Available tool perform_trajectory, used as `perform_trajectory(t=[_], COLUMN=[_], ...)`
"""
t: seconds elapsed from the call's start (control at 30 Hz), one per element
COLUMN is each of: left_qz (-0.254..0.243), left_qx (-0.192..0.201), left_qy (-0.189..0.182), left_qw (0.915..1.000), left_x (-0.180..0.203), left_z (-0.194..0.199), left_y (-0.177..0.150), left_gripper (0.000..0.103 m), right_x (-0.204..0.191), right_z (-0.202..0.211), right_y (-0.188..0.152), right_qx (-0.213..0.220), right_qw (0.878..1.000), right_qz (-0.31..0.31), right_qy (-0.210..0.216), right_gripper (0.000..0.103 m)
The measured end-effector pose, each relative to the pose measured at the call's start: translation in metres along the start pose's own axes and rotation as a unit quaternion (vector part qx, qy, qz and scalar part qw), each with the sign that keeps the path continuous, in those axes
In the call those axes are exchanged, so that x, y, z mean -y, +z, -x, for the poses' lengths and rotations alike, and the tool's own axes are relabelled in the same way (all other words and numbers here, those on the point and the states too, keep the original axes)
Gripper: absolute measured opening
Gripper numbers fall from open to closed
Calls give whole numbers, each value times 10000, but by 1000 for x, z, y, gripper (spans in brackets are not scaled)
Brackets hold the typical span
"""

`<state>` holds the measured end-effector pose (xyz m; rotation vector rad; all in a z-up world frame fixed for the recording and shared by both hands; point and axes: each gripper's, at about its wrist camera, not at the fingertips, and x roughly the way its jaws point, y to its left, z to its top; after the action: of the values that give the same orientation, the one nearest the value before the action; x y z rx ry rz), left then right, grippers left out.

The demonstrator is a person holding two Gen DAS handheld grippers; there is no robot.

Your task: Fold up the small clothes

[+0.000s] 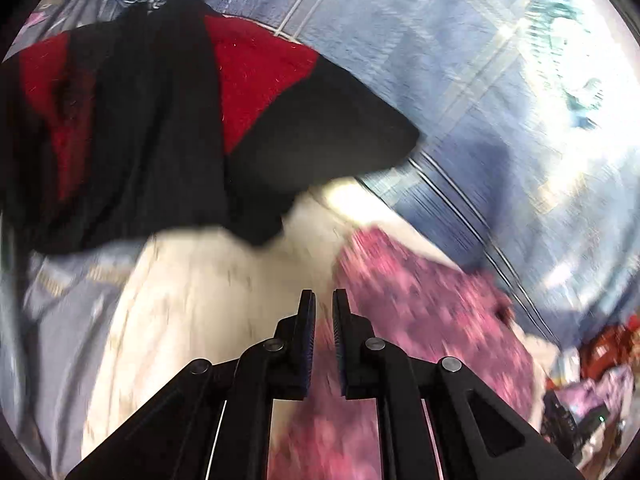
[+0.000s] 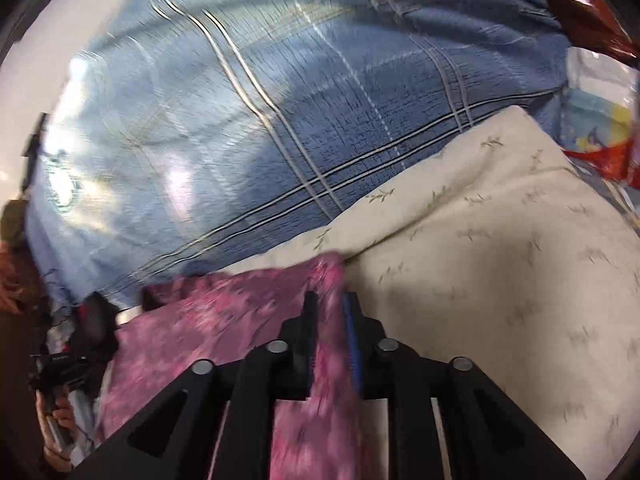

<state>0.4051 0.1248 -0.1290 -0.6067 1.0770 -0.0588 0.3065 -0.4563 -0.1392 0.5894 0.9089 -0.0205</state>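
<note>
No legible text, label, brand or number on anything.

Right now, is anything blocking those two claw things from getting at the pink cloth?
Nothing visible. The pink cloth already runs between the right gripper jaws, and it lies just under the left gripper, whose narrow gap is empty.

- Blue plaid bedsheet [image 2: 280, 120] covers the bed.
- Cream leaf-print pillow [image 2: 500, 240] lies on the bedsheet.
- Red plastic bag [image 2: 580, 4] sits beyond the pillow, at the bedsheet's far edge.
</note>
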Motion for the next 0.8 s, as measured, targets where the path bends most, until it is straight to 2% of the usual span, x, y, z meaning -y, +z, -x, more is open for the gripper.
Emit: perform_trajectory(t=[0.1, 0.17, 0.2, 0.23, 0.27, 0.3, 0.33, 0.37, 0.43, 0.53, 0.6, 0.7, 0.73, 0.8], left_qz=[-126, -314, -459, -544, -589, -554, -481, -411, -106, 47, 163, 241, 265, 390], left_qx=[-218, -358, -356, -372, -512, -591, -503, -564, -539, -83, 111, 0, -68, -246], left_qy=[-578, -781, -673, -518, -202, -139, -125, -151, -307, -318, -275, -359, -460, -720], left_qw=[9980, 9958, 9960, 9965, 9967, 9966, 9975, 9975, 9980, 9994, 9994, 9991, 9986, 9963], left_x=[9, 16, 18, 17, 13, 10, 6, 3, -10, -30, -40, -53, -52, -55], left_z=[16, 17, 13, 8, -6, -12, -10, -5, 17, 61, 86, 100, 99, 88], left_y=[-50, -84, -100, -108, -118, -123, -123, -120, -107, -95, -101, -122, -131, -147], left_gripper=[19, 24, 24, 24, 24, 20, 15, 14, 14, 19, 21, 29, 36, 42], right_x=[-4, -7, -9, -8, -6, -2, 4, 2, -4, -6, -3, 12, 19, 28], right_z=[29, 40, 42, 40, 34, 23, 18, 21, 33, 58, 76, 91, 90, 82], right_y=[-31, -51, -67, -79, -87, -97, -103, -104, -99, -103, -110, -135, -143, -152], right_qx=[-98, -137, -170, -215, -272, -503, -563, -398, -537, -395, -269, -281, -334, -425], right_qw=[9982, 9960, 9945, 9945, 9953, 9965, 9968, 9975, 9976, 9976, 9971, 9933, 9913, 9878], right_qz=[5, 170, 273, 359, 422, 449, 430, 451, 335, 285, 180, -285, -506, -841], right_qy=[592, 867, 994, 956, 823, 493, 381, 379, 264, 494, 695, 1083, 1165, 1241], right_gripper=[34, 39, 42, 43, 42, 38, 33, 35, 36, 42, 50, 53, 53, 53])
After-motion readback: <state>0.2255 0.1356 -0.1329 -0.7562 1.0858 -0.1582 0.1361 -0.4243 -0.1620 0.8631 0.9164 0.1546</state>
